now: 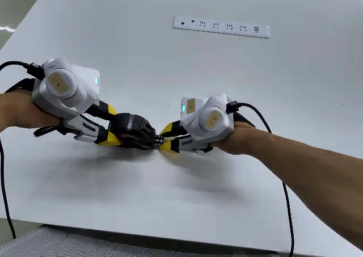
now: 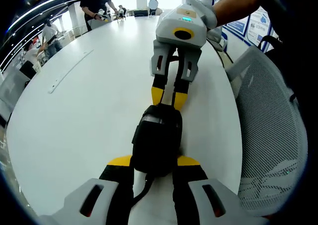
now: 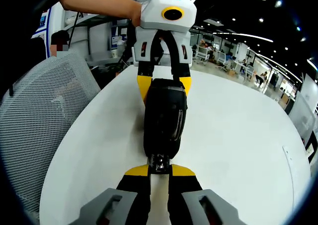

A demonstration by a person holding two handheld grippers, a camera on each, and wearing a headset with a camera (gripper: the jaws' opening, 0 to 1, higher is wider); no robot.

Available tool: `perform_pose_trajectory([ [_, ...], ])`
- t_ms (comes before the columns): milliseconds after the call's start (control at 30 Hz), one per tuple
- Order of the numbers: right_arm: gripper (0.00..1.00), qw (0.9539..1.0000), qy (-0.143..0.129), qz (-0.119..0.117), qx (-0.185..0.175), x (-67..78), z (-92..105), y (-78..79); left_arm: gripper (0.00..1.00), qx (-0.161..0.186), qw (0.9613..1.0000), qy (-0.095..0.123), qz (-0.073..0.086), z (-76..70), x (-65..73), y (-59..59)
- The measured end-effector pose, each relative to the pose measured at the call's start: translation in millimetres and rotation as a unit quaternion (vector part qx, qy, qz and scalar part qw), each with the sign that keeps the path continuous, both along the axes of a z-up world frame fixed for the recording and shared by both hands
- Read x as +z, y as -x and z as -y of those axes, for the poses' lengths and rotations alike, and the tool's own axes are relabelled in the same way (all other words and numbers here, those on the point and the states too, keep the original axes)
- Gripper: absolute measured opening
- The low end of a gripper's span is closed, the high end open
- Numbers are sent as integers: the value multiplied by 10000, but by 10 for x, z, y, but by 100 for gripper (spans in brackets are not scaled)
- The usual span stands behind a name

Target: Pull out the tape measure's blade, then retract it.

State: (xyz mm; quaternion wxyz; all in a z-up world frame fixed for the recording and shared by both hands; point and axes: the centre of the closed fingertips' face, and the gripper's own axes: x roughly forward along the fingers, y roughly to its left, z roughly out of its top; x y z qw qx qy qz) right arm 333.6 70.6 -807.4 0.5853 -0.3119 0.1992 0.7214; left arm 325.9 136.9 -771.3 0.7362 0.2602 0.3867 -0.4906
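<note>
1. Head view: The black tape [image 1: 135,131] sits low over the white desk [image 1: 170,70], left of centre in the frame. The left claw [image 1: 112,124] comes in from the left, its yellow tips clamped on the tape's case from above and below. The right claw [image 1: 165,138] comes in from the right, its tips drawn close together at the tape's right end. A hand backs each claw, and dark cables trail off toward the lower edges. A white power strip [image 1: 221,27] lies well apart, near the top of the frame.

2. Left gripper view: The left claw [image 2: 154,161] rises from the bottom, its jaws spread around the tape [image 2: 158,138] and touching it on both sides. The right claw [image 2: 169,98] points down from the top centre, its tips nearly together just beyond the tape's far end. A grey mesh chair [image 2: 271,135] fills the right side, and the power strip [image 2: 69,73] lies at the upper left.

3. Right gripper view: The right claw [image 3: 159,172] rises from the bottom, its jaws narrow and closed on the blade tip [image 3: 159,160], which juts from the tape's near end. The tape [image 3: 165,113] stretches up the middle of the frame, with little blade drawn out. The left claw [image 3: 164,85] holds its far end from the top centre. The chair [image 3: 39,135] is at the left.
</note>
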Motion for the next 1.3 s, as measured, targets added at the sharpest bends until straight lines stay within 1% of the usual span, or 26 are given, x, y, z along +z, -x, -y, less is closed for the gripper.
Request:
perform_pose_trajectory([
  [433,8,10000,66,32,4,7,99,-28,24,51,10000,12,-10,-5,1,-8],
  [1300,9,9998,177,-19,-88,11,356,-60,24,109,9999,19,-32,10,-3,-7],
])
